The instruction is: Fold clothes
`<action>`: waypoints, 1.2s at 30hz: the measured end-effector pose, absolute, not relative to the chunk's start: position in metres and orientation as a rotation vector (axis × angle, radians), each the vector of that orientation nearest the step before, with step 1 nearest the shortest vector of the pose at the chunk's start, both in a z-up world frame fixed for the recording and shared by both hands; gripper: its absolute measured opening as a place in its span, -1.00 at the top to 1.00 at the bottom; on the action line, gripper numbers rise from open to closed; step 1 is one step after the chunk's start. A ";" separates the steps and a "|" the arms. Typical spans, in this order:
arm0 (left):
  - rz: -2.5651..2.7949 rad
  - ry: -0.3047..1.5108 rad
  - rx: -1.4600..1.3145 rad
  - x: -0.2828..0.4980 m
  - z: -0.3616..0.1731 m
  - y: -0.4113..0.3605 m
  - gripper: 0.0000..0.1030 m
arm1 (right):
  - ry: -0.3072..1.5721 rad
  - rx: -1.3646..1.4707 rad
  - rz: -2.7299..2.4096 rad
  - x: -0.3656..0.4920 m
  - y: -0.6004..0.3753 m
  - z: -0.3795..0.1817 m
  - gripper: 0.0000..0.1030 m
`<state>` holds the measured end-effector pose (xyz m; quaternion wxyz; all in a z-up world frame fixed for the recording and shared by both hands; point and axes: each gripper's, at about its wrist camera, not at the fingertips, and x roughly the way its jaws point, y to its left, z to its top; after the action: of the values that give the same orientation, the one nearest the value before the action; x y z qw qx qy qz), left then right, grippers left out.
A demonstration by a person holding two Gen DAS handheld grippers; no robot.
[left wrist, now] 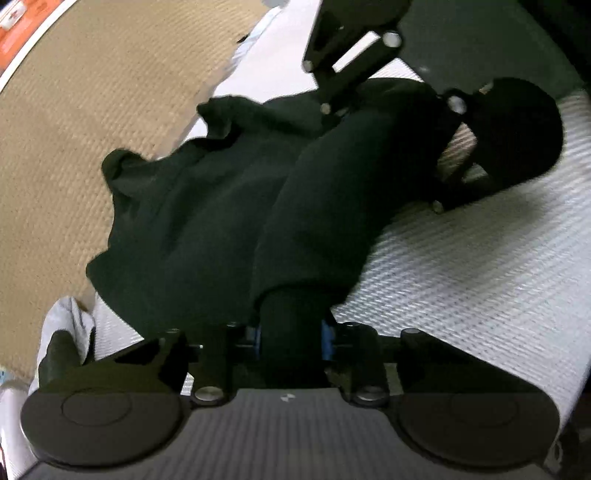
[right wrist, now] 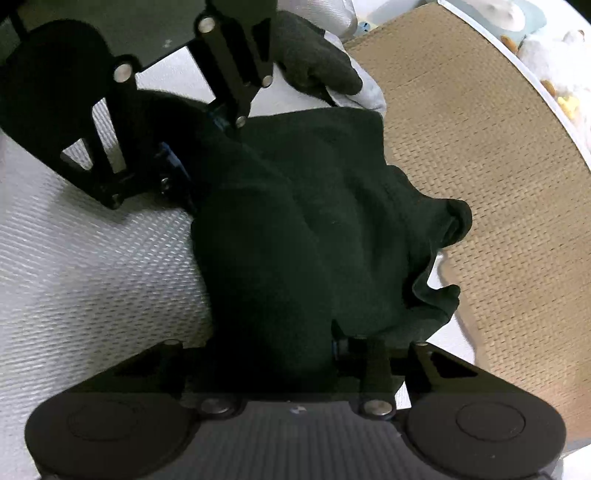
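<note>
A dark green garment (left wrist: 207, 221) lies bunched on a white textured sheet (left wrist: 461, 277), stretched between both grippers. At the bottom of the left wrist view my left gripper (left wrist: 295, 332) is shut on a rolled edge of the cloth. Across from it, my right gripper (left wrist: 391, 110) clamps the far end. The right wrist view has the same garment (right wrist: 314, 221), with my right gripper (right wrist: 295, 354) shut on its near edge and my left gripper (right wrist: 203, 155) biting the opposite end. The fingertips are buried in fabric.
A tan woven mat (left wrist: 74, 129) (right wrist: 480, 166) borders the white sheet (right wrist: 92, 258), and the garment's loose ruffled edge hangs over it. A dark-gloved hand (right wrist: 314, 62) (left wrist: 59, 354) holds the left gripper. An orange-and-white item (left wrist: 14, 33) and pale soft things (right wrist: 554, 55) lie beyond the mat.
</note>
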<state>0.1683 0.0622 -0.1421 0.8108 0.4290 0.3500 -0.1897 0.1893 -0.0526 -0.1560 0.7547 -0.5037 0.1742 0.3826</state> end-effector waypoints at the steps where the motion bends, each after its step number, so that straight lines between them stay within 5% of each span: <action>1: -0.418 0.738 0.899 0.162 -0.135 0.063 0.46 | 0.397 -1.080 0.847 0.188 -0.055 -0.149 0.35; 15: -0.582 0.714 0.945 0.034 -0.100 0.049 0.45 | 0.573 -0.946 0.967 0.084 -0.110 -0.094 0.35; 36: -0.539 0.743 0.707 0.075 0.005 0.062 0.44 | 0.550 -0.779 0.965 0.153 -0.104 0.006 0.35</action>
<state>0.0753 0.0621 0.0053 0.8369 0.3341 0.3509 -0.2546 0.1528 -0.1038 0.0055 0.7785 -0.3605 0.2545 0.4462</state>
